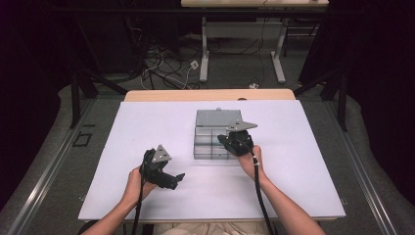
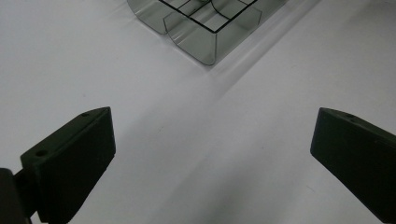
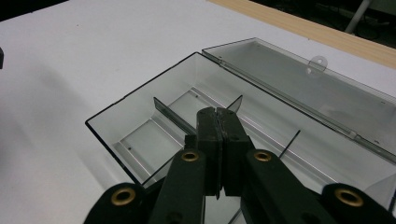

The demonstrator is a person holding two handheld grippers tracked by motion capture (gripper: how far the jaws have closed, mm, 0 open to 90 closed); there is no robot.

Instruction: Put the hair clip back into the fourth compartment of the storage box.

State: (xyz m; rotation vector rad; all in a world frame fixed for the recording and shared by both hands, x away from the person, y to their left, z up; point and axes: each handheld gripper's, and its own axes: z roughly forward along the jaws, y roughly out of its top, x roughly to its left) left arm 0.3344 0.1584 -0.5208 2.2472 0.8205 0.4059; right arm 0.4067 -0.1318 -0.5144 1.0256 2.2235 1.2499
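On the left of the white surface (image 1: 147,127), the left tongs (image 1: 169,180) hover low with their jaws spread wide and nothing between them, pointing toward the near corner of the clear smoke-grey plastic compartment box (image 2: 205,32). That box sits at the middle of the surface, its flat hinged lid (image 3: 308,84) thrown open and lying back on the far side, a small hanging tab at its edge. Inside, thin dividers (image 3: 173,114) split the tray into several compartments, all of which look empty; the walls are see-through and glossy, so edges are easy to misjudge. To the right, the right tongs (image 3: 217,116) are pinched fully together with nothing gripped, tips poised over the middle dividers. The work seems to be handling this box, perhaps nudging a divider or readying the lid; it would go best with the closed tips kept clear of the thin partitions, while the wide left tongs steady the near wall so the light box cannot skate.
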